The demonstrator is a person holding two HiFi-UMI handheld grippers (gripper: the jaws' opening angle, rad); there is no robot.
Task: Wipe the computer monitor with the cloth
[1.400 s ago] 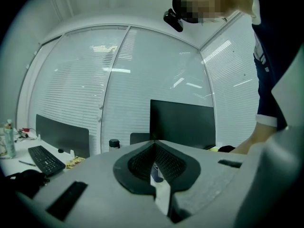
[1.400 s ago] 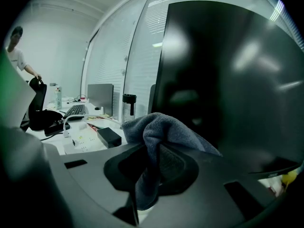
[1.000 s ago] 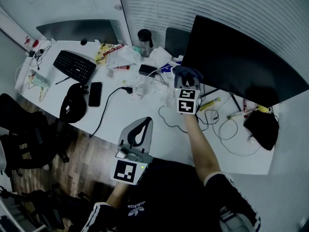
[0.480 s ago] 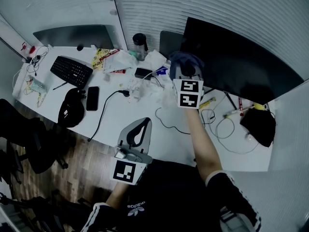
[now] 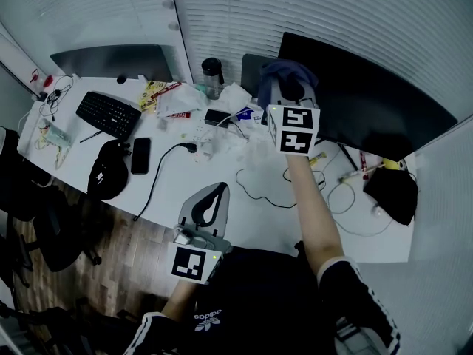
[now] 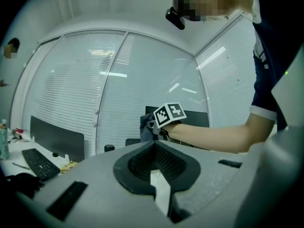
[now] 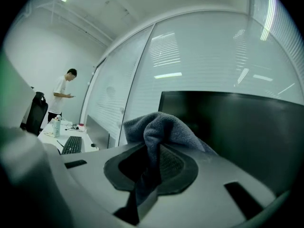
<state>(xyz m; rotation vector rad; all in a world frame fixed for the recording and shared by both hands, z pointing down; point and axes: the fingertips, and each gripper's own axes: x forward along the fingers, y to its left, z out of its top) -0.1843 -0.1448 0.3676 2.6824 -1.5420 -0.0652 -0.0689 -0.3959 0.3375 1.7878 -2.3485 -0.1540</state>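
The right gripper (image 5: 290, 93) has risen from over the cluttered middle of the desk (image 5: 222, 191), lifting the cloth (image 5: 284, 71) pinched in its jaws from below the monitor's (image 5: 369, 102) lower left corner to in front of the dark screen, near its left edge. The person's forearm (image 5: 310, 205) has stretched further forward behind it, and the marker cube (image 5: 293, 129) has climbed closer to the screen's lower edge

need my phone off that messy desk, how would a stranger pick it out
Go to the left end of the long white desk, where the black keyboard sits. Nearer the desk's front edge lies the phone, right beside a rounded black bag. It's the only thin, flat black rectangle there.
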